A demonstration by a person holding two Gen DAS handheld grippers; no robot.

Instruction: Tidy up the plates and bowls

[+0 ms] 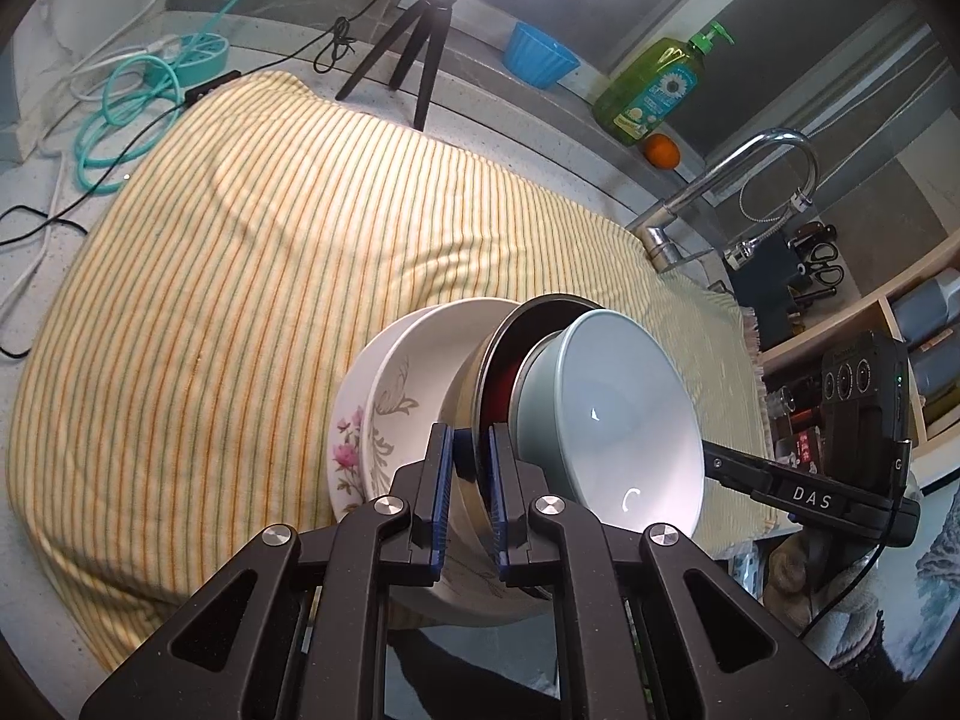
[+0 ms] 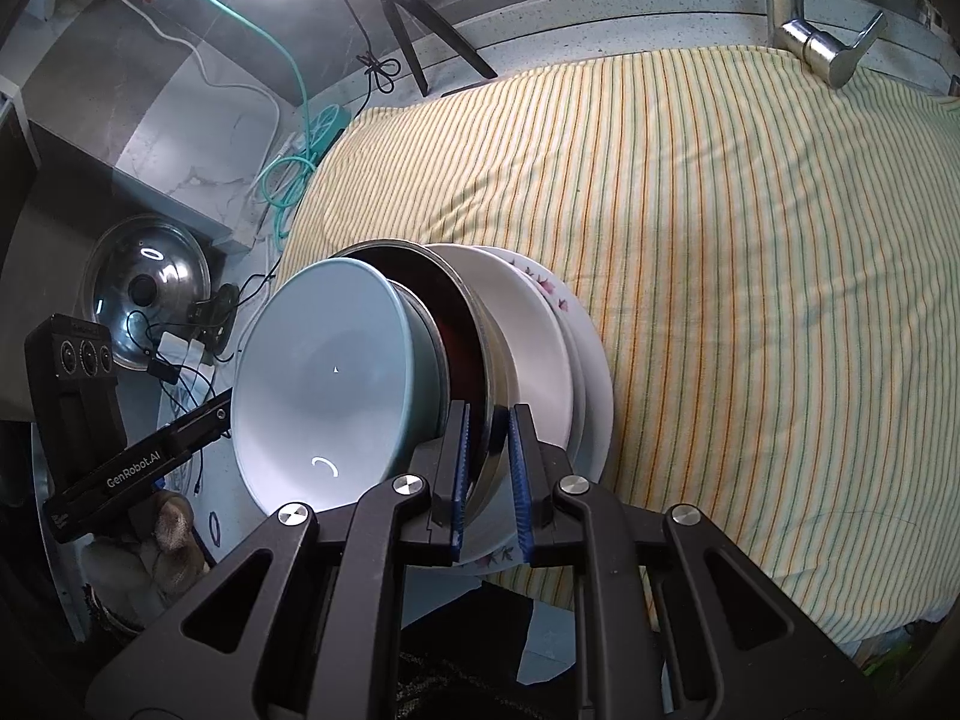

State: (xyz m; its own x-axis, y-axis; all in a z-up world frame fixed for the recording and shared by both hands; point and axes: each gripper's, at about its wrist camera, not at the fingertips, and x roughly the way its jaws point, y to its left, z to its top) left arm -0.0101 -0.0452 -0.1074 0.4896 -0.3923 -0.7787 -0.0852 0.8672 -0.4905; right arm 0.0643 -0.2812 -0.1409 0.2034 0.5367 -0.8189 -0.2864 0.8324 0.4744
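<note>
A nested stack of dishes is held tilted above the striped cloth (image 1: 240,276). Outermost is a floral plate (image 1: 351,438), then a white deep plate (image 1: 420,372), a steel bowl (image 1: 498,360) with a dark red inside, and a pale blue bowl (image 1: 612,414). My left gripper (image 1: 471,450) is shut on the steel bowl's rim from one side. My right gripper (image 2: 487,432) is shut on the same steel bowl (image 2: 480,324) rim from the opposite side, next to the pale blue bowl (image 2: 324,372), the white deep plate (image 2: 534,330) and the floral plate (image 2: 594,372).
A tripod (image 1: 420,42), a blue cup (image 1: 537,57), a green soap bottle (image 1: 654,84), an orange (image 1: 660,151) and a faucet (image 1: 720,192) line the counter's back. Cables (image 1: 120,108) lie at the left. A steel pot lid (image 2: 147,294) lies left of the cloth.
</note>
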